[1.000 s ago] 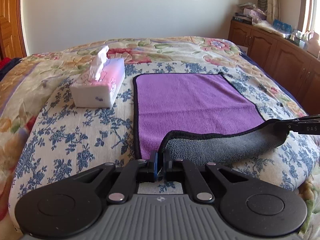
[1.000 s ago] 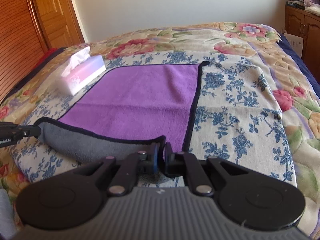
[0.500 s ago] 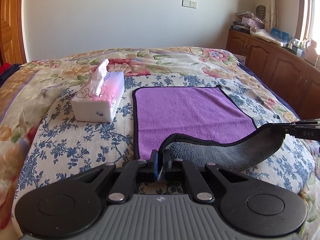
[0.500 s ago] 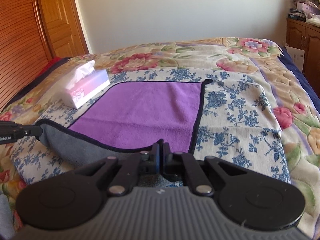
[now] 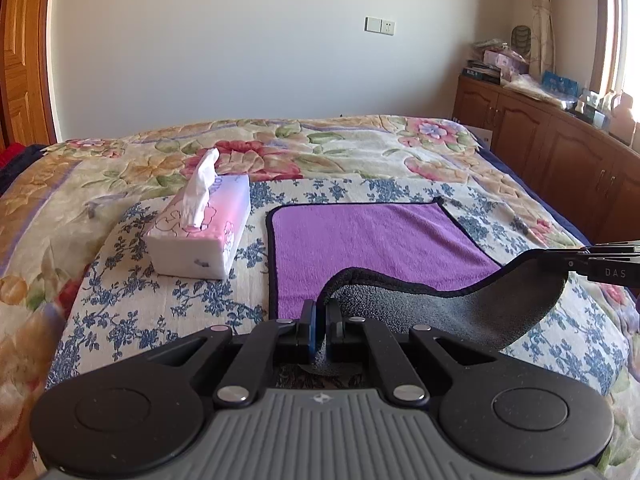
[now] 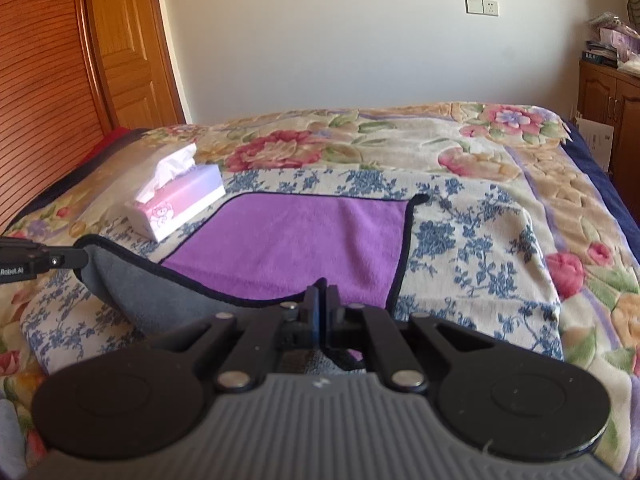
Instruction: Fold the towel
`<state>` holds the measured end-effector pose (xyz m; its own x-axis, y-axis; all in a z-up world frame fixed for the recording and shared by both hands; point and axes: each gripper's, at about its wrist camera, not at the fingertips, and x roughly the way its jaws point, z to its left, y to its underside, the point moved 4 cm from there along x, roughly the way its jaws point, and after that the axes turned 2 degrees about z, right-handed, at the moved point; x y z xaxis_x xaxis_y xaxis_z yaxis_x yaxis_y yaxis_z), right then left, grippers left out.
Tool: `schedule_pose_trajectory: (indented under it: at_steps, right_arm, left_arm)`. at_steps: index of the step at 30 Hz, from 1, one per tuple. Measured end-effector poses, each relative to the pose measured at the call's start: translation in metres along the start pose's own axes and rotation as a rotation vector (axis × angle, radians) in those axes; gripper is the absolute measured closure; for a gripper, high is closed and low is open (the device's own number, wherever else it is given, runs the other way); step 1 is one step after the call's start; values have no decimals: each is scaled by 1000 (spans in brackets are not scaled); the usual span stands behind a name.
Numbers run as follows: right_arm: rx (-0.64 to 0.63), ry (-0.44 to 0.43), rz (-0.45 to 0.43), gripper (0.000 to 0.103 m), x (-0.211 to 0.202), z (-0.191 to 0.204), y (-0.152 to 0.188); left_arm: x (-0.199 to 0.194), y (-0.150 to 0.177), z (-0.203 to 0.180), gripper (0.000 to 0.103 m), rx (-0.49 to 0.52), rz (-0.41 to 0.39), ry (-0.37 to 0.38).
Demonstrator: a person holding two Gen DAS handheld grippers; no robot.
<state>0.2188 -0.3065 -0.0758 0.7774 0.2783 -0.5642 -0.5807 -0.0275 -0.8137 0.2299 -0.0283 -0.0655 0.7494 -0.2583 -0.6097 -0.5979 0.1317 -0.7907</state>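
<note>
A purple towel (image 5: pixel 372 236) (image 6: pixel 296 240) with a dark border and grey underside lies on the flowered bed. Its near edge is lifted off the bed and sags between my two grippers, grey side (image 5: pixel 472 312) showing. My left gripper (image 5: pixel 320 312) is shut on the near left corner. My right gripper (image 6: pixel 322 300) is shut on the near right corner. The right gripper's tip (image 5: pixel 576 258) shows at the right edge of the left wrist view, and the left gripper's tip (image 6: pixel 60 260) at the left edge of the right wrist view. The far half of the towel rests flat.
A pink and white tissue box (image 5: pixel 200 232) (image 6: pixel 176 202) stands on the bed just left of the towel. Wooden cabinets (image 5: pixel 560 148) with clutter on top run along the right wall. A wooden door (image 6: pixel 124 52) and slatted panel stand at the left.
Both grippers have risen with the towel's near corners; the lifted edge now hangs higher off the bed and more grey underside shows.
</note>
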Motion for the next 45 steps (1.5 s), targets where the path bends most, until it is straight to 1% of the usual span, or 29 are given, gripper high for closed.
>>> schedule_pose_trajectory:
  at_steps: [8,19,35,45]
  right_arm:
    - [-22,-6,-12,100,5,0,-8]
    - [-39,-6,-22,100,15,-7,-18]
    - [-69,9,-57,100,25,-14,-33]
    - [-71,21,-66,100,34,-22,-45]
  left_arm:
    - [5,-4,0,98,5,-9,-11]
    - [20,-13,8,98,-23,6,-4]
    - [36,-36,12,98,-1,-14,-22]
    - [47,-50,16,98,15,-3,-18]
